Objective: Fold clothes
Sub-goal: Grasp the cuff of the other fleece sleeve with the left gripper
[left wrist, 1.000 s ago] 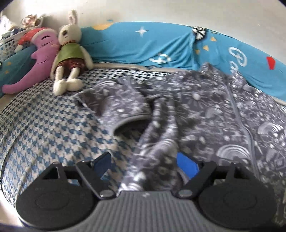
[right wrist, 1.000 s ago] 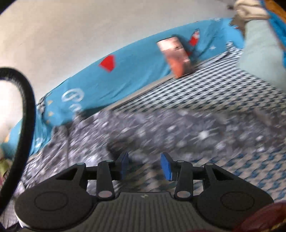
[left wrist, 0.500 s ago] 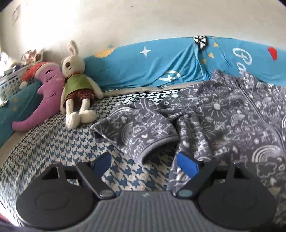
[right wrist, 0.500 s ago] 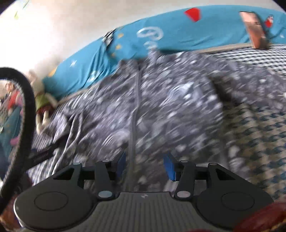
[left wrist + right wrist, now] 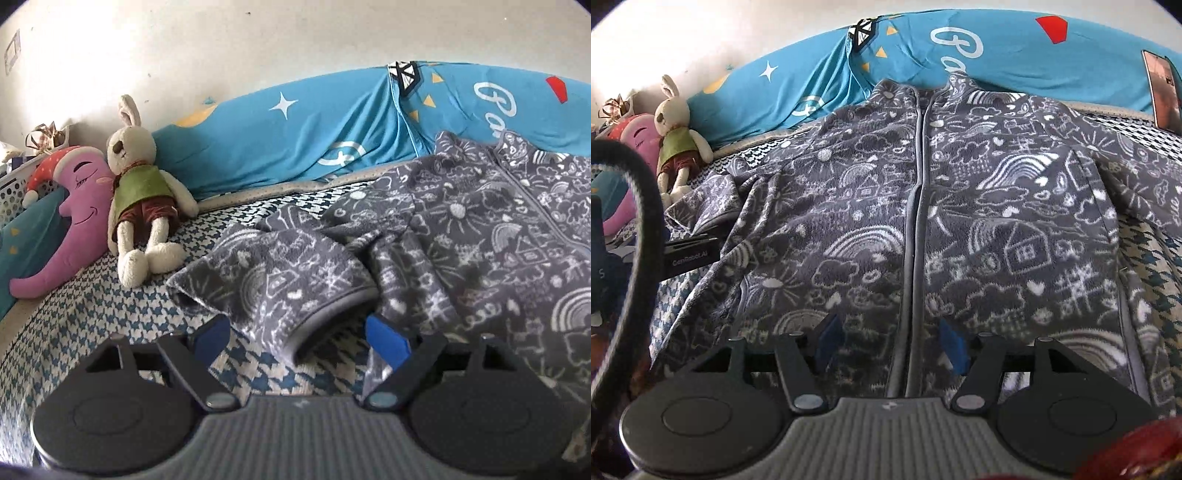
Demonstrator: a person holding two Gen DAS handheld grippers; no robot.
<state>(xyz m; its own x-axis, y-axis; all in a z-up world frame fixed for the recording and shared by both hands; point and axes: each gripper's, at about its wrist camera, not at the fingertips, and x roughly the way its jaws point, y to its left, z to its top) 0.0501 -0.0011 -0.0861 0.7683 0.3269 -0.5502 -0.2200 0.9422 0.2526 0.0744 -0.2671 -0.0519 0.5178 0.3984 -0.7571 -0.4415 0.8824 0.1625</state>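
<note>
Your jacket (image 5: 923,206) lies front-up across the bed (image 5: 92,306), filling the centre of the right wrist view, its zip running top to bottom and its collar against the blue pillow (image 5: 820,74) at the top. In the left wrist view its sleeve (image 5: 288,273) sits crumpled at centre, cuff opening toward the lower middle. Your left tongs (image 5: 299,336) are spread wide at the bottom of that frame, the cuff between their tips, nothing pinched. Your right tongs (image 5: 892,341) are also spread, low in their frame, straddling the zip near the hem. A rabbit toy (image 5: 140,192) and a moon cushion (image 5: 70,221) lie at the left.
</note>
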